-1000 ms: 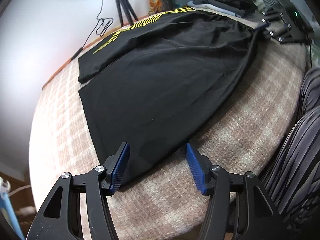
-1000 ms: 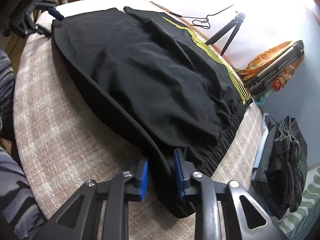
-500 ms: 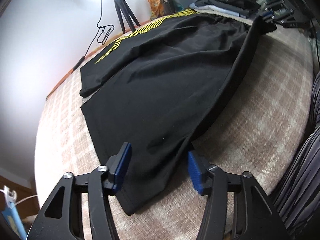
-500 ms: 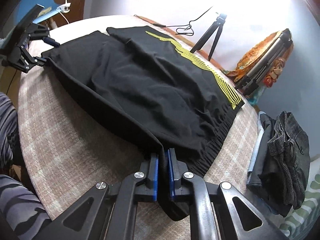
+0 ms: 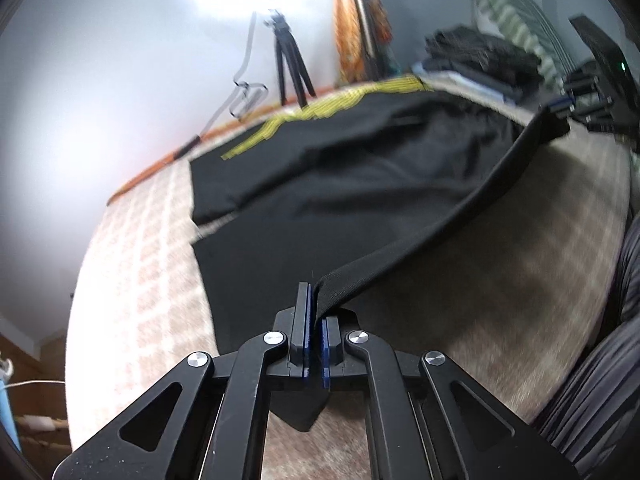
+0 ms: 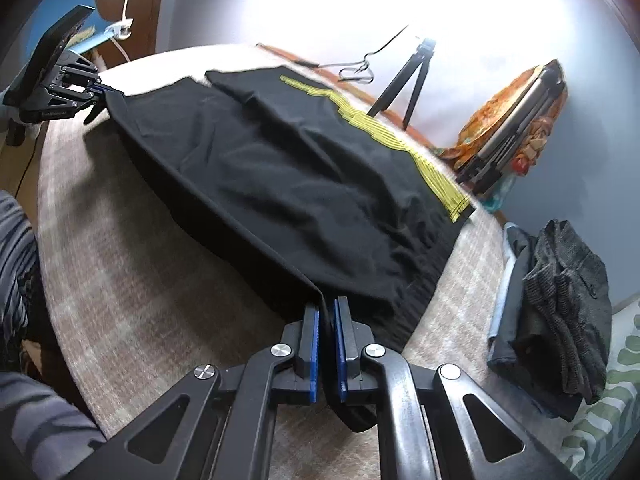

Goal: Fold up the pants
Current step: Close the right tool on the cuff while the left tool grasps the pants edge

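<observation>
Left gripper (image 5: 314,330) now clamps pants (image 5: 360,184) hem; right gripper (image 6: 326,344) stays clamped on waistband; near edge lifts, fold can start.

Opposed low wrist views, shared pants (image 5: 320,208)

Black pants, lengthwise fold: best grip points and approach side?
Grip the near long edge of the black pants, one corner per tool, coming from the person's side. That is the only edge lifted off the checked blanket; the yellow-striped edge lies flat, far side. Left tool holds the cuff corner, right tool the waistband corner.
</observation>
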Demonstrator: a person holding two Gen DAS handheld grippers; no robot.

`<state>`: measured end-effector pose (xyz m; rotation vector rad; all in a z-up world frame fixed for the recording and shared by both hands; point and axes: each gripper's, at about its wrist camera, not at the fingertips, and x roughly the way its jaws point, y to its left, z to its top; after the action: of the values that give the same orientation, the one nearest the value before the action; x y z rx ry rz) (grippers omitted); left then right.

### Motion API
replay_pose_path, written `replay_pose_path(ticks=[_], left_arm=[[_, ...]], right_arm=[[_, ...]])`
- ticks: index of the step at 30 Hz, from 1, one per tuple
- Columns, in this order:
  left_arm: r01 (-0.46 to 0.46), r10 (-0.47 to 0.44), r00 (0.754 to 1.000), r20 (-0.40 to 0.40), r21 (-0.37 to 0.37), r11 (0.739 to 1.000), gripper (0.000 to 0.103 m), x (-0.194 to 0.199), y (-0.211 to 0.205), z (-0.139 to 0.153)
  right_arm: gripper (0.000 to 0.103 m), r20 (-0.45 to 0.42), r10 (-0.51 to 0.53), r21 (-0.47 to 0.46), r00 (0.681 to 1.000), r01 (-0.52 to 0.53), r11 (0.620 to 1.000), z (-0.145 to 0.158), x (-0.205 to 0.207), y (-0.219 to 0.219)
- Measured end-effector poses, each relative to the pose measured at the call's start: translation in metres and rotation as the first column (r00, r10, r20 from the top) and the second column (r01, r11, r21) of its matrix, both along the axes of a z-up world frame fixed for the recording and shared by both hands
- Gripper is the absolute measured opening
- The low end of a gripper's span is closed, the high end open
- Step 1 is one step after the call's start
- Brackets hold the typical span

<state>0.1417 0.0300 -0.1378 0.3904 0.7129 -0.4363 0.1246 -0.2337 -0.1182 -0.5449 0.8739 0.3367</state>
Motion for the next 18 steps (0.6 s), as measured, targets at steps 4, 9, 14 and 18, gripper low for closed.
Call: replay_pose_path(ticks=[4,9,14,18], left_arm=[[-0.027,0.028,1.000,0.007,-0.076,0.997,0.002,0.011,0.009,0.016],[-0.034,0.039,0.998,0.044,-0.097,0.995,0.002,0.022,0.010,0.033],[-0.028,0.039,0.995,0.094,-0.114,0.993,0.002,0.032,0.008,0.050],[-0.019,0.033,0.993,0.114,-0.119,0.993,0.002,0.041,0.006,0.058]], right_arm=[[0.004,0.033,-0.014,0.017,0.999,0.014,1.000,0.015,0.005,0.000],[0.002,0.080,-0.023,0.019,0.997,0.022,1.000,0.031,0.012,0.002],[0.000,0.145,-0.062,0.046,0.988,0.055,0.997,0.053,0.024,-0.003],[0.000,0.165,-0.070,0.080,0.984,0.057,0.995,0.070,0.035,-0.011]])
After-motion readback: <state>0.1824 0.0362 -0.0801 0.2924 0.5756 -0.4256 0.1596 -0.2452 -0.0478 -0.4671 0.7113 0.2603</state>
